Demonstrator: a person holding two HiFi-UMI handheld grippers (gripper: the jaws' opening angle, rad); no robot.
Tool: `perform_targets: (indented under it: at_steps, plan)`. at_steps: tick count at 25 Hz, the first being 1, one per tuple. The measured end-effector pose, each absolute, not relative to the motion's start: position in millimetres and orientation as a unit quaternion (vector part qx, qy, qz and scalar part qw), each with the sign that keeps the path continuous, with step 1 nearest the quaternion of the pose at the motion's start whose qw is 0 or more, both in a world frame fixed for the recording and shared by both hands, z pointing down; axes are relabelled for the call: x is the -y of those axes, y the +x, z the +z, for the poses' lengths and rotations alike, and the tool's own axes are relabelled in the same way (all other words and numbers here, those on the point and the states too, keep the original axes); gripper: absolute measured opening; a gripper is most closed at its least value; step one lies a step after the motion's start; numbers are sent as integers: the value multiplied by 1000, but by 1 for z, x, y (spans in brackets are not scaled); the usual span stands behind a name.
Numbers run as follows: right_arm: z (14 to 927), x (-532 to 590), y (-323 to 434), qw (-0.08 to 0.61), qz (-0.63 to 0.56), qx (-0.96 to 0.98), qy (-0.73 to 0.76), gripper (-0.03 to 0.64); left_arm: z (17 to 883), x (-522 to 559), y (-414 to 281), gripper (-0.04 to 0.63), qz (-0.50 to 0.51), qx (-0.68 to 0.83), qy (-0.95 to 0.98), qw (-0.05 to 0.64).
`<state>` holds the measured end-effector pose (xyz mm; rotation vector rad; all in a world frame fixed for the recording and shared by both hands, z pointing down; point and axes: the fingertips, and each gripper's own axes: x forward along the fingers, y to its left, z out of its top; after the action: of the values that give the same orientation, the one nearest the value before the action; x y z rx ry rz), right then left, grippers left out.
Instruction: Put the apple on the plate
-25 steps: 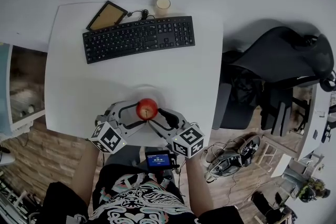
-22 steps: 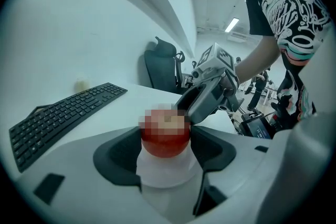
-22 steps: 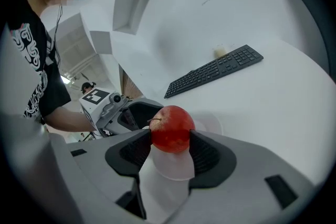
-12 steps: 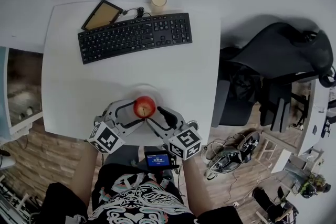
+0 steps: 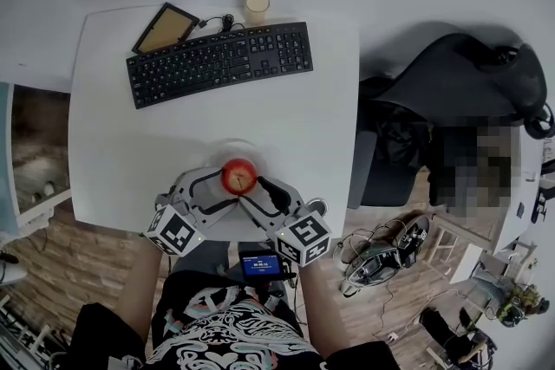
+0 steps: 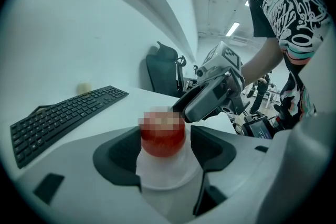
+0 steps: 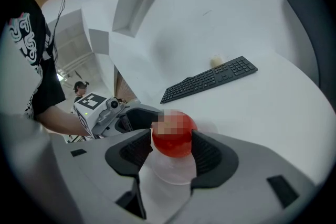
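Apple (image 5: 239, 176) on plate (image 6: 163, 180), gripped by right claw (image 7: 172, 144), left claw (image 6: 164, 140) open around it.

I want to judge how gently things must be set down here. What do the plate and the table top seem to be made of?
The plate is plain white and smooth with a thin rim; it could be ceramic or plastic, and the look does not settle which. The table top is white, flat and matte, evenly coloured; probably laminate or painted board.

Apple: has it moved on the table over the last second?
No, not noticeably. In the head view the apple keeps its place against the keyboard and the near edge of the table; only the camera drifted.
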<state>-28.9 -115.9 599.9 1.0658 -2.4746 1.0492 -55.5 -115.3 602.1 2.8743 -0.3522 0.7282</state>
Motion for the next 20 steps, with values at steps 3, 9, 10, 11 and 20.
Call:
perform_targets:
  at_steps: [3,9,10,11,20]
  plan:
    - [599,115,-29,126,360,849,366,244,597,118,-58,285,235,131,961,64]
    - [596,117,-26,124,355,848,374,244,588,126,-61,285,216,145,963,65]
    - [596,117,-26,124,353,848,375,244,587,127,-62,285,214,147,964,63]
    - [595,117,-27,125,351,849,376,245,587,128,-63,285,211,150,964,62]
    - [582,122,-21,129,290,856,409,242,577,128,-69,132,200,141,967,70]
